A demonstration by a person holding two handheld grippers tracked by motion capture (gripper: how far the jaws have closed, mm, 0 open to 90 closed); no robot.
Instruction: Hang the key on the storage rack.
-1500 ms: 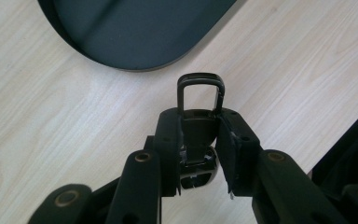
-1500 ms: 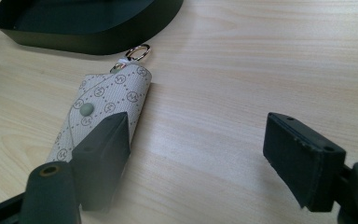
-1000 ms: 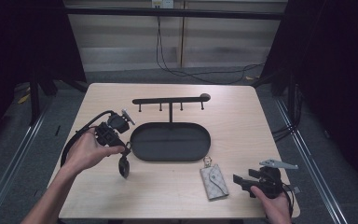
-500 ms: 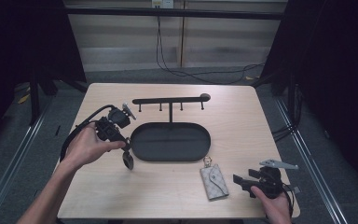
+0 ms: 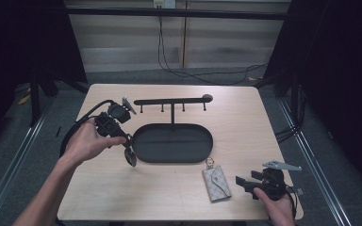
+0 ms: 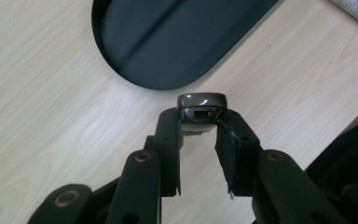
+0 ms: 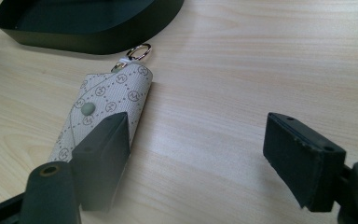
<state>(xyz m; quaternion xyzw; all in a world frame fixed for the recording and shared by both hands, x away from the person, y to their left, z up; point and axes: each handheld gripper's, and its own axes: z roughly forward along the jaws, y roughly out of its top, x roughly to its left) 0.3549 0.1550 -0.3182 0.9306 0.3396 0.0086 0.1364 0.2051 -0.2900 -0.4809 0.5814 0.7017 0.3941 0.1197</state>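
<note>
My left gripper (image 5: 127, 149) hangs over the table just left of the black oval tray (image 5: 173, 142). In the left gripper view the left gripper (image 6: 200, 127) is shut on a small glossy brown fob (image 6: 201, 101), which sticks out past the jaw tips. That fob (image 5: 131, 158) dangles above the wood near the tray's left end (image 6: 168, 42). My right gripper (image 5: 243, 182) rests at the front right, open, jaws wide (image 7: 196, 140). A beige patterned key pouch (image 5: 217, 183) with a metal ring lies flat just left of it, beside the left jaw (image 7: 109, 105).
A black rail with several hooks (image 5: 172, 100) stands on a post behind the tray. The tray's wall (image 7: 93, 43) lies just beyond the pouch's ring. A black cable loops from the left gripper over the table's left edge (image 5: 73, 134).
The left hand has carried the fob a little away from the person and toward the tray's left end. The right gripper and the pouch have stayed put.
</note>
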